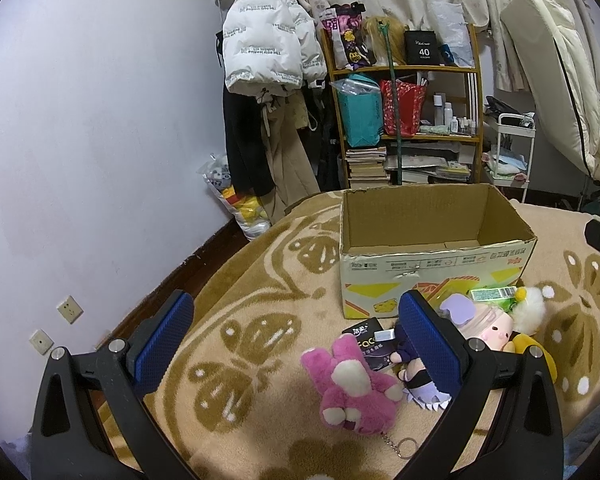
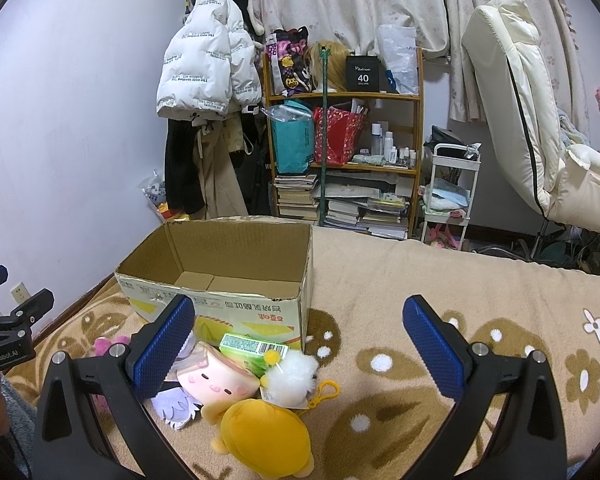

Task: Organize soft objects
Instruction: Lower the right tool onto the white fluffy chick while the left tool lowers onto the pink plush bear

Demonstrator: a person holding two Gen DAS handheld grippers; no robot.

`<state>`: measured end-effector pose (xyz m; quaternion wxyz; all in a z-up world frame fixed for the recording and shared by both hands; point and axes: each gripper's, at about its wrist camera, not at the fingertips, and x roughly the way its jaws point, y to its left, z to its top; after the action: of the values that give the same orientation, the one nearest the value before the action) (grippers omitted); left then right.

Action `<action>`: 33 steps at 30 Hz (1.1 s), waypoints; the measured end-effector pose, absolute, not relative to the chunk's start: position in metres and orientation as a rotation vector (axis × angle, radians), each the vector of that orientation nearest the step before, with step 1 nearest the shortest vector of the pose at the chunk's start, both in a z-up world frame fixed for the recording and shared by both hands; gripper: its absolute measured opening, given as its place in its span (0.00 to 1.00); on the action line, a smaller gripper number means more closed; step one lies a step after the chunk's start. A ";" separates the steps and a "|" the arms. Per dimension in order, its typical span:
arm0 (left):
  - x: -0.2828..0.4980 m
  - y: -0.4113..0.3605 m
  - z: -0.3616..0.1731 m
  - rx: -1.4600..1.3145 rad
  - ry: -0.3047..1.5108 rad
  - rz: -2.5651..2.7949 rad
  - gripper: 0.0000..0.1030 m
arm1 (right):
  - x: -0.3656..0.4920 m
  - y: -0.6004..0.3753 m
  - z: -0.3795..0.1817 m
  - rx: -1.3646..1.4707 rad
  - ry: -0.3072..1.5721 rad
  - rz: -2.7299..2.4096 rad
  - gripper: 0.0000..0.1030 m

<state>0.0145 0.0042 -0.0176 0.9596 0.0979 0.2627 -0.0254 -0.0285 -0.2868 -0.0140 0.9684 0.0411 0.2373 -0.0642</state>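
Left gripper [image 1: 296,344]: jaws spread wide, blue textured pads [image 1: 162,344] apart, nothing held between them. Positioned above the beige blanket with brown flower pattern [image 1: 240,320], over the pile of soft items.

Right gripper [image 2: 296,344]: jaws likewise spread wide, nothing gripped. Positioned over the same blanket, right of the pile.

Open-topped brown cardboard box with yellow printed panels [image 1: 432,256]: upright on the blanket, interior bare as far as visible, flaps folded down inside.

Items just in front of the box, on the blanket:
- Pink plush animal with cream paws [image 1: 352,388], lying flat, metal keyring chain [image 1: 400,446] at its lower end.
- Black flat packet with printed lettering [image 1: 366,340], touching the pink plush.
- Small doll with lilac hair and dark clothing [image 1: 416,380], partly hidden behind the left gripper's right finger.
- Peach square plush with a cartoon face [image 2: 216,380], beside the box front.
- Green rectangular packet with barcode [image 2: 252,350], leaning at the box wall.
- White fluffy pompom toy with a yellow ball [image 2: 292,372], touching the green packet.
- Yellow rounded plush [image 2: 264,436], nearest the right wrist camera, with a yellow plastic clip [image 2: 324,394] alongside.

Background: wooden shelf unit [image 2: 340,140] against the wall, white padded jacket [image 2: 204,68] hanging left of it.
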 end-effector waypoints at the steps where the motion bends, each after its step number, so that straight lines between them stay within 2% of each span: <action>1: 0.015 0.004 -0.017 0.196 0.534 -0.055 0.98 | -0.025 -0.286 -0.015 0.084 0.483 -0.128 1.00; 10: 0.022 -0.009 -0.015 0.245 0.542 -0.042 0.98 | -0.015 -0.293 -0.023 0.110 0.531 -0.100 1.00; 33: 0.085 -0.008 -0.084 0.222 0.941 -0.065 0.98 | 0.045 -0.299 -0.088 0.124 0.842 -0.073 1.00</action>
<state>0.0852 -0.0081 -0.0841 0.8849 0.1067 0.4523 -0.0314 0.0454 -0.2993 -0.0884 0.9102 0.0602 0.4083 -0.0355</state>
